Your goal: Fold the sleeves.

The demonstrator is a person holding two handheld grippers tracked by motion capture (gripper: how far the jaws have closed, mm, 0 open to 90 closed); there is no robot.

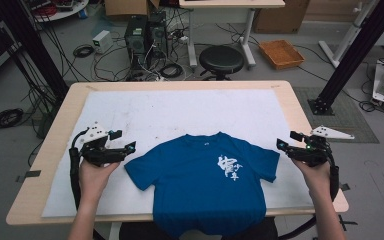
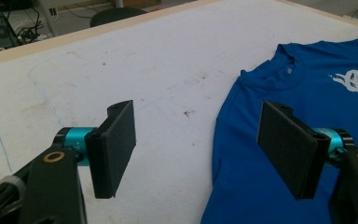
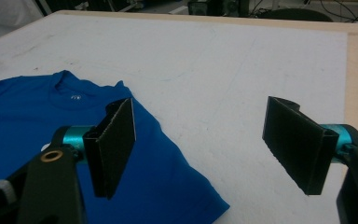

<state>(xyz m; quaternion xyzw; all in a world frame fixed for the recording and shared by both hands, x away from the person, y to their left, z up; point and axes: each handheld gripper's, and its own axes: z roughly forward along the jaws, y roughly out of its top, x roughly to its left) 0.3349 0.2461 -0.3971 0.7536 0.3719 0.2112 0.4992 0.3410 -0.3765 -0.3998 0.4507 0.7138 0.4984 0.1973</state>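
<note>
High view is showing the blue T-shirt (image 1: 207,182) lying flat, print up, on the white mat (image 1: 180,112), its hem hanging over the table's near edge, while the left gripper (image 1: 127,148) and right gripper (image 1: 281,145) are hovering just outside the shirt's two sleeves, both with jaws spread wide and holding nothing. Judging by this, the approach step is under way; the next move is calling for each gripper to descend onto the sleeve beside it and pinch the fabric.

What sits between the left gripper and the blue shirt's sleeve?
Nothing: in the high view, bare white mat separates the left gripper from the blue shirt.
</note>
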